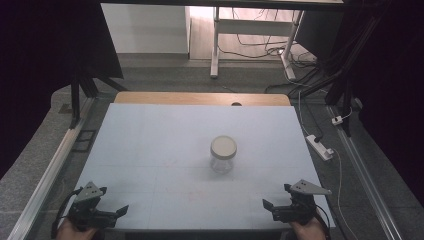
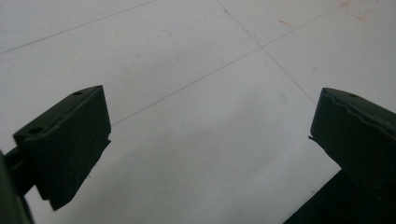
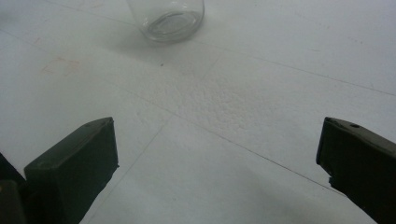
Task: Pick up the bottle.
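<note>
A clear glass jar (image 1: 223, 154) with a cream lid stands upright near the middle of the pale table (image 1: 150, 145). Its lower part shows at the top of the right gripper view (image 3: 168, 16). At the near left corner, my left gripper (image 1: 114, 204) is open with nothing between its jaws, and in its own view the gripper (image 2: 210, 135) looks down on bare table surface. At the near right corner, my right gripper (image 1: 274, 204) is open and empty too. In its own view the right gripper (image 3: 217, 154) points toward the jar, well short of it.
A wooden strip (image 1: 200, 98) runs along the table's far edge. A metal rail (image 1: 50, 165) borders the left side. A white power strip (image 1: 320, 146) and cables lie on the floor at the right. White desk legs (image 1: 215, 45) stand behind the table.
</note>
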Action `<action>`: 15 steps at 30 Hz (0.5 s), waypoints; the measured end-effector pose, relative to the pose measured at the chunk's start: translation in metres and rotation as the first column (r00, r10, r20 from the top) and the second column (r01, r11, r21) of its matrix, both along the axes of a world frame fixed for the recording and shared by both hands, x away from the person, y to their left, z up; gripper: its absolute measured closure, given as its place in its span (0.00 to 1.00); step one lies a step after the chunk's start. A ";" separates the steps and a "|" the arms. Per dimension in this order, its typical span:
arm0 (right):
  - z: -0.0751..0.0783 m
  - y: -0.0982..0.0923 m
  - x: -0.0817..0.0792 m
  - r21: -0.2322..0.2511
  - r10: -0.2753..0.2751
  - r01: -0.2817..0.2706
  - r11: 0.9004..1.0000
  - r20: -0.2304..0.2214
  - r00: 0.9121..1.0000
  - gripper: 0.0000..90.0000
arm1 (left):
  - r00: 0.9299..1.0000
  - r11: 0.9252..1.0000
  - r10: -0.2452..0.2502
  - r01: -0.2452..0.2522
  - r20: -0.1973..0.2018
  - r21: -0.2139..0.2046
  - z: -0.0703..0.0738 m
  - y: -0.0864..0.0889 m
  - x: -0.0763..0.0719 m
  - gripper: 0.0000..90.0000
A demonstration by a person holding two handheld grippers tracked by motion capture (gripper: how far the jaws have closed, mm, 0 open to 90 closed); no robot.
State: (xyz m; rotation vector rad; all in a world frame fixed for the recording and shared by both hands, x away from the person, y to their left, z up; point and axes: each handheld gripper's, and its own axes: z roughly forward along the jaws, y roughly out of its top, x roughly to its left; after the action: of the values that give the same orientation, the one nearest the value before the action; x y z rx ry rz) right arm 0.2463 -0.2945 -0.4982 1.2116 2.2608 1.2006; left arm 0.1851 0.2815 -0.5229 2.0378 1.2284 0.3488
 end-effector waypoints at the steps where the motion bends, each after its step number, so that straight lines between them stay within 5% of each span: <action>1: 0.000 0.000 0.000 -0.004 0.000 0.000 1.000 -0.002 1.000 0.00 | 1.000 1.000 -0.002 0.002 -0.004 -0.004 0.000 0.001 0.000 0.00; 15: -0.001 0.004 0.001 -0.030 0.026 -0.026 0.999 -0.014 1.000 0.00 | 1.000 1.000 -0.013 0.013 -0.024 -0.001 -0.001 0.000 0.002 0.00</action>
State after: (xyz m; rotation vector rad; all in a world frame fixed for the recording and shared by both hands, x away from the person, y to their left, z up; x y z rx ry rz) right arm 0.2472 -0.2908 -0.4989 1.1862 2.3031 1.1667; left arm 0.1875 0.2815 -0.5237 2.0542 1.2286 0.3192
